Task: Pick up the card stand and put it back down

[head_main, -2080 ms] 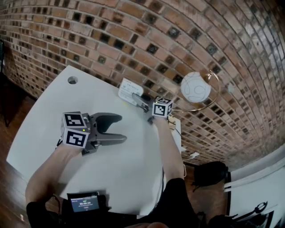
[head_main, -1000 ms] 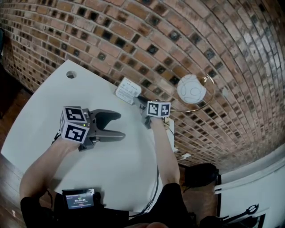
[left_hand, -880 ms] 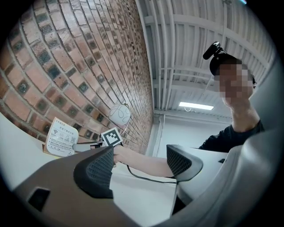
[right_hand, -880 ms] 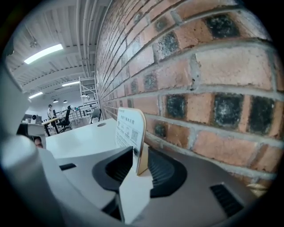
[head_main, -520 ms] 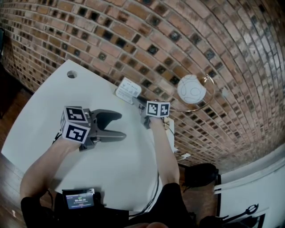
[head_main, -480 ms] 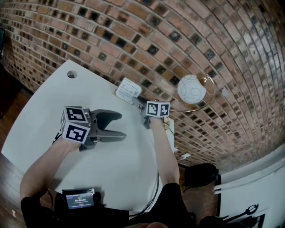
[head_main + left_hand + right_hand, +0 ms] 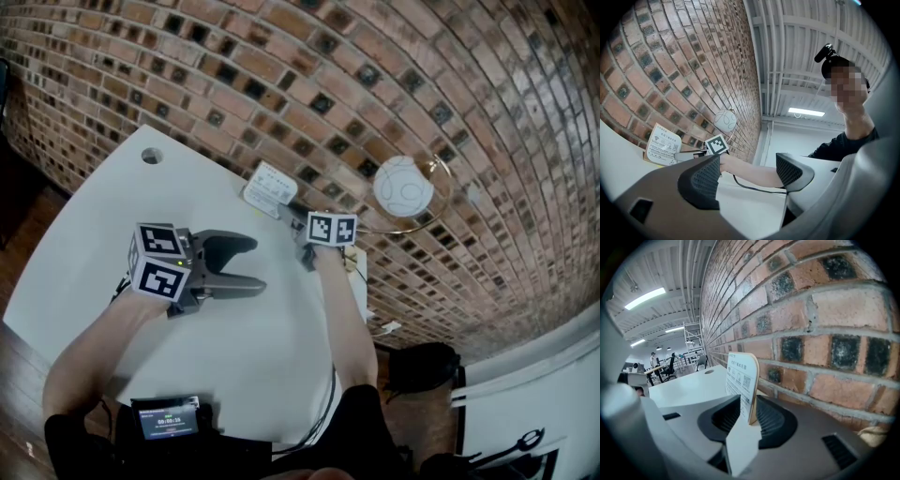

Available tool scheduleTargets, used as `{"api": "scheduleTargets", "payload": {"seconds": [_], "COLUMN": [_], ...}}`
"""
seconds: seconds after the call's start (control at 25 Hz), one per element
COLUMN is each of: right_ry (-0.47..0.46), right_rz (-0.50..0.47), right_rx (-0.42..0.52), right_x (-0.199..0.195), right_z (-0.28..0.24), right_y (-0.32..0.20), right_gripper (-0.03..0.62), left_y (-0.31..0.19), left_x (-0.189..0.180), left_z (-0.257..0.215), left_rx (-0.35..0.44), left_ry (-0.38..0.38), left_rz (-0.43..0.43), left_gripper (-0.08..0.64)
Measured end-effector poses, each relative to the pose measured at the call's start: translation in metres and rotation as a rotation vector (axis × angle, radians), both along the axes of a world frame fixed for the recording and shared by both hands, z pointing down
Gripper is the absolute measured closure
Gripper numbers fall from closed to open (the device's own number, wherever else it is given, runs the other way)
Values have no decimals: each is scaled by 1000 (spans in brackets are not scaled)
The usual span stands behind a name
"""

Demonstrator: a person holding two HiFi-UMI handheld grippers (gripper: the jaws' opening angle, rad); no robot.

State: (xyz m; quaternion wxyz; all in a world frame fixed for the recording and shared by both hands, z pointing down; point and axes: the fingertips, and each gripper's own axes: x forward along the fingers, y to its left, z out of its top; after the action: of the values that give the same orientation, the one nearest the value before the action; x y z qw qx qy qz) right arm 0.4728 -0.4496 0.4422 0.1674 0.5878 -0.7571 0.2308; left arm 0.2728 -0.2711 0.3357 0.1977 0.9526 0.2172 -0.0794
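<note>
right now your right gripper (image 7: 292, 214) reaches to the far edge of the bench (image 7: 94, 244), hard by the brick wall (image 7: 281, 75). its jaws pinch the card stand (image 7: 270, 189). in the right gripper view the white printed card stand (image 7: 740, 376) is upright in the narrow gap, a dark ribbed pad close against each side, its pale wooden edge turned toward the wall. the right gripper (image 7: 749, 420) tilts down toward the bench top. in the left gripper view the card stand (image 7: 663, 150) has its lower edge at about the level of the bench top; you cannot tell whether it rests there or is lifted slightly clear.

your left gripper (image 7: 255, 265) sits over the middle of the bench, well apart from the card stand and pointing across toward your right forearm. its jaws are spread wide with nothing between them; the left gripper (image 7: 747, 176) view shows only your right arm and a dark cable (image 7: 750, 186) in the gap.

a white globe lamp (image 7: 404, 186) in a thin brass ring stands by the wall at the far right corner of the bench. a round hole (image 7: 151, 157) sits near the far left corner, and a small device with a lit screen (image 7: 169, 419) lies at the near edge.
</note>
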Motion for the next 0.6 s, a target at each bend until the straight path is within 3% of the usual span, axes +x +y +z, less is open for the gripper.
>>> {"api": "scheduleTargets", "payload": {"seconds": [0.44,0.6], "right_ry": [-7,-56], "right_rz": [34,52], "right_rx": [3,40], "right_x": [4,-1], "right_z": [-1,-18], "right_y": [10,32], "right_gripper": [457,457], "left_y": [-1,-4], "left_x": [-1,-3], "left_z": [1,-1], "left_rx": [-9,-29], "left_ry": [0,6], "left_rz": [3,-2], "left_gripper": [186,186]}}
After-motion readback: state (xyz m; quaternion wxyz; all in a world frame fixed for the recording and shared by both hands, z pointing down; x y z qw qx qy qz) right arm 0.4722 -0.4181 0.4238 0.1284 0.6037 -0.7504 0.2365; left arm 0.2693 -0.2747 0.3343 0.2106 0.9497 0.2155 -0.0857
